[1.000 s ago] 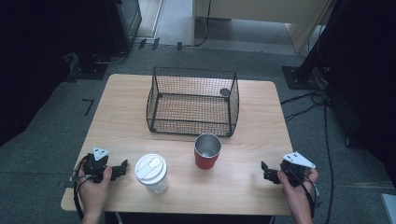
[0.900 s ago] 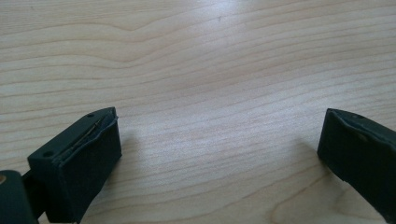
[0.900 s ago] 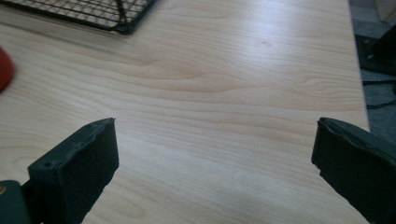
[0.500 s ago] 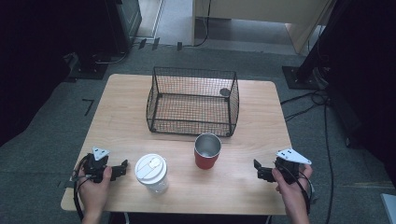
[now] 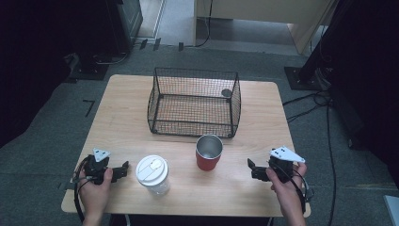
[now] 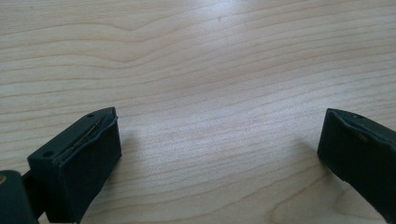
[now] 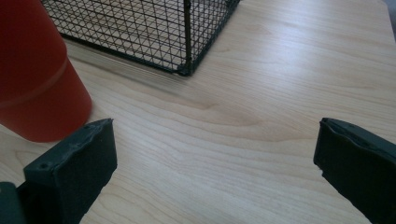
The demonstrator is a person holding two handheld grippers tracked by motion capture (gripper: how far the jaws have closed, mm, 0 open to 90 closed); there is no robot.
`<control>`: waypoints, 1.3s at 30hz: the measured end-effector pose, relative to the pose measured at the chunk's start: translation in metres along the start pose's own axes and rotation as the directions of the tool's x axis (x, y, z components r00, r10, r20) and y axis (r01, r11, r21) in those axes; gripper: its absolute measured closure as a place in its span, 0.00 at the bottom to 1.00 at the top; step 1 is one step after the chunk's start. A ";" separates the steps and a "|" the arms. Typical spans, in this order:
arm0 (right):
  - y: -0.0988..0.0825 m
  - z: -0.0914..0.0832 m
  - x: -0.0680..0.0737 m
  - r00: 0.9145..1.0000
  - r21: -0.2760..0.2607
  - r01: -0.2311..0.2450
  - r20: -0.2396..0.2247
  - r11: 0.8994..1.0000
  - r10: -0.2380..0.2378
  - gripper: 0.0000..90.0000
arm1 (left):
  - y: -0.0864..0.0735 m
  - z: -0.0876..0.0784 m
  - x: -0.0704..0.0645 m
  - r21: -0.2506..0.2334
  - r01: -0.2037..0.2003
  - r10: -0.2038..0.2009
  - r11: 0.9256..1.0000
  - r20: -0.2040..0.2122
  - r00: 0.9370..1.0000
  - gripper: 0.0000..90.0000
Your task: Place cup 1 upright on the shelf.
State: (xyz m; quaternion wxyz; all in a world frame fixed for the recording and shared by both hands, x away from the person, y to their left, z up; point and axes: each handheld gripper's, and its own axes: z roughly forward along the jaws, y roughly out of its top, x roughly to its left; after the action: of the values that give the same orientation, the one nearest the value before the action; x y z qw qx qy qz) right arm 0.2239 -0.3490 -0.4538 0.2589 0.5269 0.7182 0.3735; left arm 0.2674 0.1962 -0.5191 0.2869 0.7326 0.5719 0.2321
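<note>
From the high view, your left tongs (image 5: 123, 169) sit at about 8 o'clock on the tabletop (image 5: 122, 117), pointing toward the white lidded paper cup (image 5: 152, 175) just beside them at their 3 o'clock. Your right tongs (image 5: 251, 168) rest at about 4 o'clock on the tabletop, aimed at the red metal cup (image 5: 209, 152), which stands near them but apart, a little toward 10 o'clock from their tips. The black wire basket (image 5: 194, 102) stands at the centre toward 12 o'clock, with nothing in it that you can make out except a small dark round spot at its far right corner, too small to identify. Both cups stand upright outside the basket, just in front of its near wall.

In the left gripper view, your left tongs (image 6: 219, 149) are wide apart with bare wood grain between them; nothing is held.

In the right gripper view, your right tongs (image 7: 215, 158) are also spread wide and empty. The red metal cup (image 7: 37, 79) rises at 10 o'clock, just beyond the left jaw and not between the jaws, and the basket's near corner (image 7: 187, 46) stands at 12 o'clock.

By my judgement the work has barely begun: neither cup is gripped or lifted, so reaching, closing on a cup and moving it all remain
</note>
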 end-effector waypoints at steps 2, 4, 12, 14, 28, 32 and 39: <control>0.003 0.002 0.005 1.000 -0.003 0.008 -0.013 1.000 -0.008 0.00 | 0.000 0.000 0.000 0.000 0.000 0.000 1.000 0.000 1.000 0.00; 0.004 0.003 0.007 1.000 -0.005 0.012 -0.020 1.000 -0.012 0.00 | 0.000 0.000 0.000 0.000 0.000 0.000 1.000 0.000 1.000 0.00; 0.011 0.006 0.020 0.998 -0.019 0.024 -0.051 1.000 -0.025 0.00 | 0.000 0.000 0.000 0.000 0.000 0.000 1.000 0.000 1.000 0.00; 0.012 0.008 0.025 0.998 -0.020 0.032 -0.061 0.999 -0.033 0.00 | 0.000 0.000 0.000 0.000 0.000 0.000 1.000 0.000 1.000 0.00; 0.018 0.016 0.046 0.992 -0.025 0.054 -0.110 0.998 -0.057 0.00 | 0.000 0.000 0.000 0.000 0.000 0.000 1.000 0.000 1.000 0.00; 0.018 0.018 0.054 0.990 -0.030 0.062 -0.128 0.998 -0.065 0.00 | 0.000 0.000 0.000 0.000 0.000 0.000 1.000 0.000 1.000 0.00; 0.021 0.022 0.065 0.985 -0.037 0.066 -0.158 0.997 -0.071 0.00 | 0.000 0.000 0.000 -0.001 0.000 0.000 1.000 0.000 1.000 0.00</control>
State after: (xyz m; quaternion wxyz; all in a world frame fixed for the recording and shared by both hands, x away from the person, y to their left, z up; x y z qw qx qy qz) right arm 0.2322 -0.2781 -0.4484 0.2217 0.4659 0.7484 0.4167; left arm 0.2674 0.1962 -0.5192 0.2874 0.7324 0.5718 0.2325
